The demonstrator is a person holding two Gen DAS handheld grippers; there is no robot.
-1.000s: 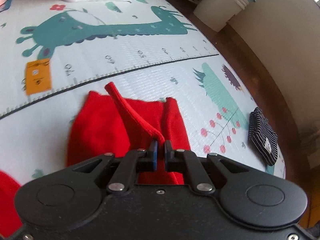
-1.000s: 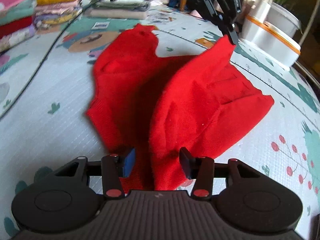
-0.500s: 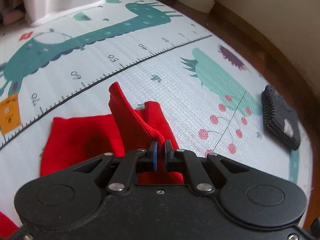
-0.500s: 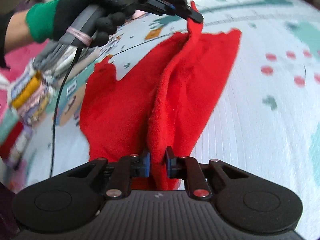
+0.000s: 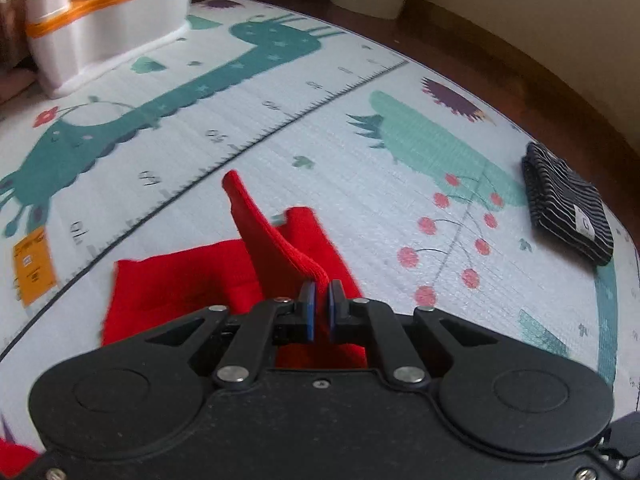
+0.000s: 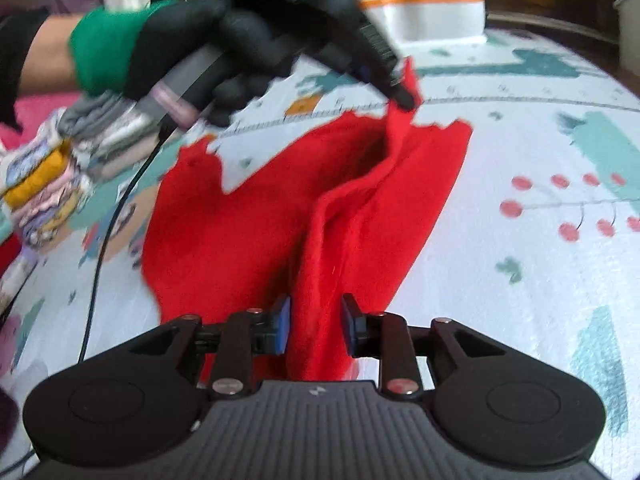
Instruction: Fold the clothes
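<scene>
A red garment (image 6: pixel 248 216) lies partly folded on the printed play mat (image 6: pixel 520 280). My left gripper (image 5: pixel 321 304) is shut on the garment's hemmed edge (image 5: pixel 280 240) and holds it lifted off the mat. It also shows in the right wrist view (image 6: pixel 400 94), held by a black-gloved hand. My right gripper (image 6: pixel 315 326) is open, its fingers either side of a raised fold of the red cloth (image 6: pixel 320 280) without pinching it.
A folded dark striped garment (image 5: pixel 568 204) lies near the mat's right edge. A white box with an orange band (image 5: pixel 108 28) stands at the back. A stack of folded clothes (image 6: pixel 52 176) sits at the left. A black cable (image 6: pixel 104 240) trails over the mat.
My right gripper was shut on the red fold half a second ago and has opened. My left gripper has kept its hold and carried the edge further across.
</scene>
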